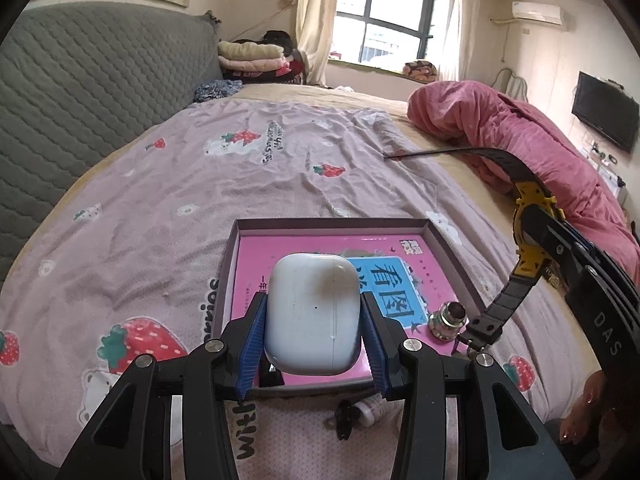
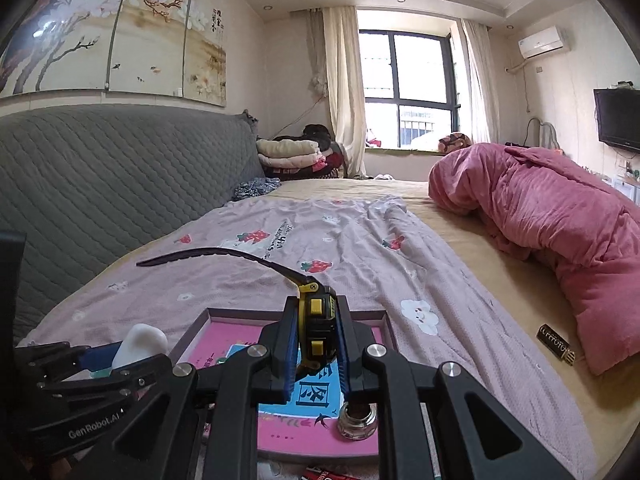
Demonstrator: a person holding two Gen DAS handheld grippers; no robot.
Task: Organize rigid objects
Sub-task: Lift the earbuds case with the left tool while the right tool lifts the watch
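Left gripper [image 1: 314, 332] clamps the white earbud case [image 1: 312, 312] above the shallow box [image 1: 452, 252]. Right gripper [image 2: 316, 344] is closed tight on the yellow-and-black watch [image 2: 318, 320], straps hanging free, also over the box. Best to lower each level, set it on bare pink lining clear of the small metal cylinder [image 1: 448, 320], then let go. Box sits on the bed's strawberry sheet [image 1: 240, 176]; pink quilt [image 2: 552, 232] right, window beyond.

"GenRobot.AI" on the left hand-held gripper [image 2: 100, 356] — "DAS" on the right hand-held gripper [image 1: 532, 248].
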